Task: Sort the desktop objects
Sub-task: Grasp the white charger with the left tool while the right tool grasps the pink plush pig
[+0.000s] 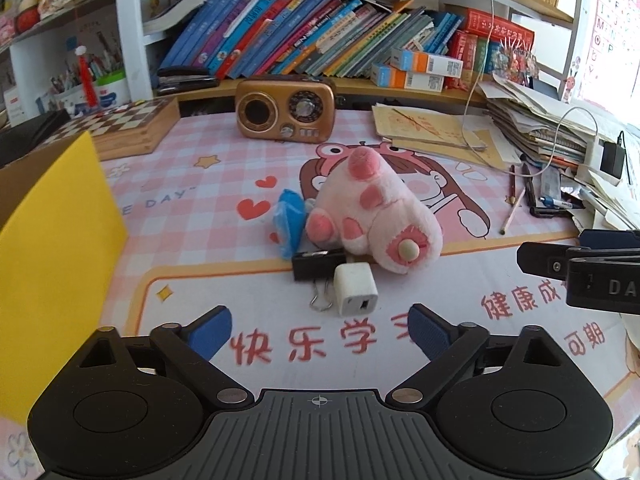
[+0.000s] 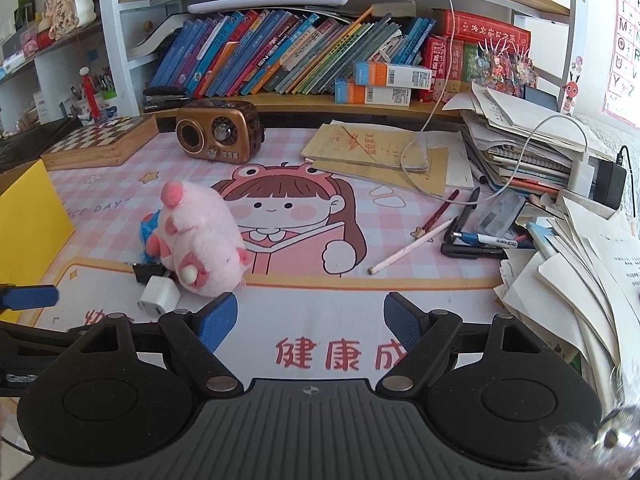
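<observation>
While both grippers hung over the pink desk mat (image 1: 192, 248), neither held anything. The left gripper (image 1: 320, 330) stood with its jaws wide, nothing between them, aimed at a small cluster just ahead. The right gripper (image 2: 310, 318) also gaped wide over bare mat, the cluster off to its left.

Nearest in that cluster lay a white charger (image 1: 355, 288), touching a black binder clip (image 1: 316, 264) on its far left. Behind them a pink plush pig (image 1: 376, 216) lay on its side, with a blue wrapper (image 1: 289, 222) just beside it on the left. A yellow box (image 1: 52, 248) stood at the left edge of the mat.

Farther right, pens and a pencil (image 2: 412, 250) lay loose beside a stack of papers (image 2: 560, 240). Beyond the pig sat a brown radio (image 1: 285, 110), a chessboard (image 1: 120, 128) to its left, and a shelf of books (image 1: 304, 36) behind.
</observation>
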